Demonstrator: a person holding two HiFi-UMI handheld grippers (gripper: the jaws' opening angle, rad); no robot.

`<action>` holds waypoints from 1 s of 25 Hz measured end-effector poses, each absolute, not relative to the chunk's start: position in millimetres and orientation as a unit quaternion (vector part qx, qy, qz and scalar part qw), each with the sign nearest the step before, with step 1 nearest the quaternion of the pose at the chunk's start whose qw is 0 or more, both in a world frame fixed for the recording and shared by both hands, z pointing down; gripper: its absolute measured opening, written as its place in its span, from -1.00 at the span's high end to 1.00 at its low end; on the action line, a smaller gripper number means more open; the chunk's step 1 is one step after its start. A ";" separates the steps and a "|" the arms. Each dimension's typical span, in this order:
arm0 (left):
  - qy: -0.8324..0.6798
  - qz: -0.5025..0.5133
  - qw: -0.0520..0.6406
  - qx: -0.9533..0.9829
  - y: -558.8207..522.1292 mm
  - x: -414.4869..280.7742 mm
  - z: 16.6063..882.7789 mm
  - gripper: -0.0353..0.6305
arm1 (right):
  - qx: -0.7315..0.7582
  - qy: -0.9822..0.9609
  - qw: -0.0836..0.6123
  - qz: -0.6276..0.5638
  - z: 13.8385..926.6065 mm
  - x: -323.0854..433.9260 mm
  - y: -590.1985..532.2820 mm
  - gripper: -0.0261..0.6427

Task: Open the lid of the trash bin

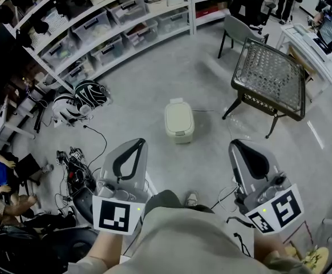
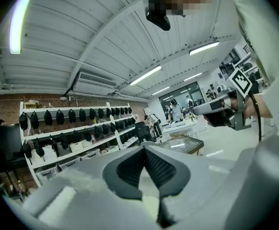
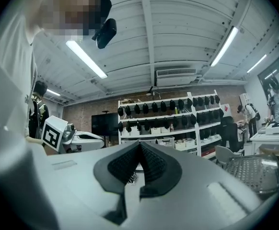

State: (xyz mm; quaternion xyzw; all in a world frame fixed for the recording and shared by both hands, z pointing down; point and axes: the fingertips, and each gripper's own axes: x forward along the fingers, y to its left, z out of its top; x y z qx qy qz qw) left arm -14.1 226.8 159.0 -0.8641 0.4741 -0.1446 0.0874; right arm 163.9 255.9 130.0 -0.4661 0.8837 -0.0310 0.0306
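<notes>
cream plastic trash bin [image 1: 179, 120] sits closed on the grey floor [image 1: 154, 79], well apart from grey left gripper [image 1: 134, 148] and right gripper [image 1: 240, 148], both pinched together, empty; such tips may skid off its lid [image 1: 178, 112]

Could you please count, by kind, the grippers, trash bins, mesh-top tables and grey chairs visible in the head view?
Trash bin: 1
Mesh-top table: 1
Grey chair: 1
Grippers: 2, left gripper and right gripper
Total: 5
</notes>
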 end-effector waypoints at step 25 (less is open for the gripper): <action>0.467 -0.141 0.059 -0.871 95.3 -67.3 182.5 0.89 | -0.450 0.891 -0.009 -0.065 160.4 92.7 119.9 0.91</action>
